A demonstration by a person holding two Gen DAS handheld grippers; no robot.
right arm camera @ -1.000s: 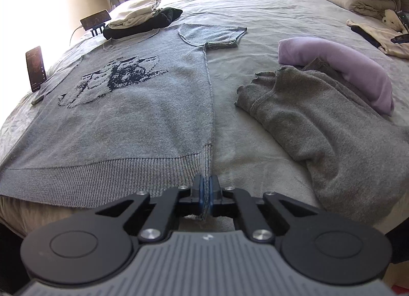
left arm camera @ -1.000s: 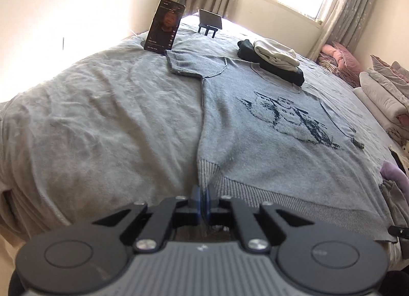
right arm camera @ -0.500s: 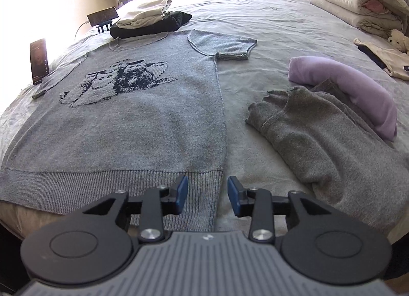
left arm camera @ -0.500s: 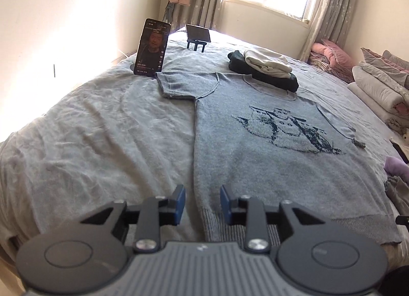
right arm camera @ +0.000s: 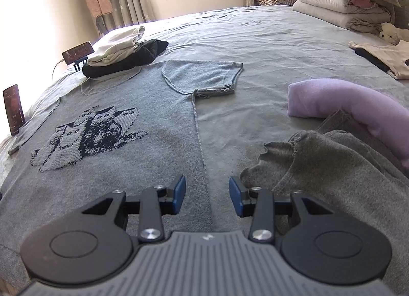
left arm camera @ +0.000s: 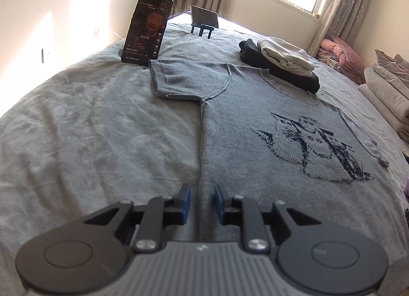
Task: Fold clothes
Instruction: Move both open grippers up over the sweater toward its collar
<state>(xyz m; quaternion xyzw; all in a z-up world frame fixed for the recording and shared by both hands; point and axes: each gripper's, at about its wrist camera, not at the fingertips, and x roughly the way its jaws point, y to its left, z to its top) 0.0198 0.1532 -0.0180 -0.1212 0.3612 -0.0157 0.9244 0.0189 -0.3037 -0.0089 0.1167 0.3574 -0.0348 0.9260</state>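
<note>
2 sets of tongs, left (left arm camera: 200,202) and right (right arm camera: 207,195), hang apart and empty at bottom centre, each straddling a side seam of the grey sweater (left arm camera: 255,127), which lies flat on the bed (left arm camera: 89,127), long axis running upward to its sleeves.

A grey sweater (left arm camera: 255,127) bore a navy owl motif (left arm camera: 314,150); lower right lay a lilac garment (right arm camera: 358,106) beside charcoal knit (right arm camera: 332,168).

propped phone (left arm camera: 147,30), second phone on stand (left arm camera: 204,17), curtains (left arm camera: 337,1), perhaps a plush toy (right arm camera: 393,32)
</note>
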